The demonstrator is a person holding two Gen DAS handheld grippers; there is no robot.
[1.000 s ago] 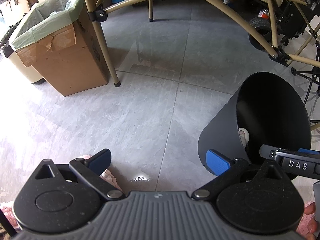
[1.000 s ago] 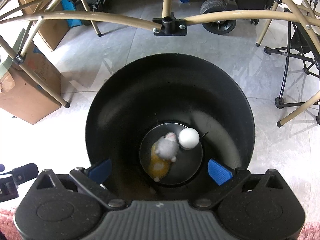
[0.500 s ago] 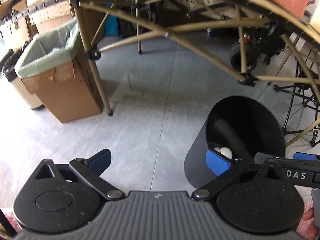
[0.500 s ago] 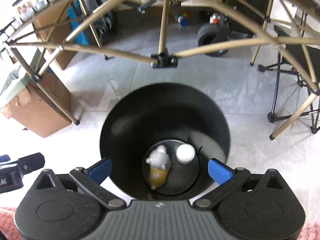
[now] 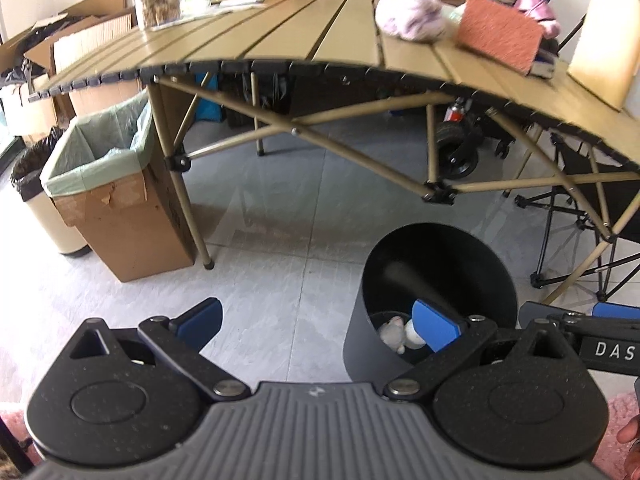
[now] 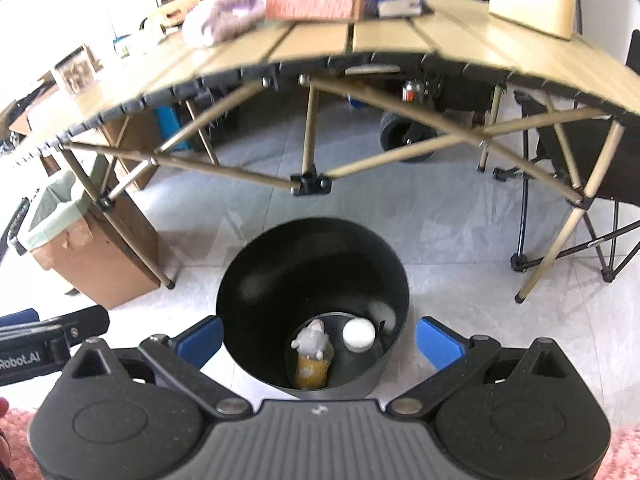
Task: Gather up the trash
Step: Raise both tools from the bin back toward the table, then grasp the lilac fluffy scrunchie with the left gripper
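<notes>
Black bin (image 6: pixel 312 280): upright on the grey tiled floor (image 6: pixel 440 232), in front of the tan slatted worktop (image 6: pixel 384 36).
Bin contents, right wrist view: small grey plush (image 6: pixel 311 340) lying over a yellow piece (image 6: pixel 310 372), with a white ball (image 6: pixel 359 334) just beside them, all on the bin bottom.
Bin contents, left wrist view: the bin (image 5: pixel 436 272) shows mostly its outer wall; only part of the plush and ball appears past a blue pad.
Left wrist view only: cardboard box lined with a green bag (image 5: pixel 116 200) near a worktop leg; beige can with a black liner (image 5: pixel 40 200) beside it.
Worktop items: pink fluffy bundle (image 5: pixel 408 16), salmon box (image 5: pixel 500 36).
Left claw (image 5: pixel 316 324): spread wide, holding nothing, over the floor left of the bin.
Right claw (image 6: pixel 318 338): spread wide, holding nothing, one pad to each side of the bin's rim, touching nothing.
</notes>
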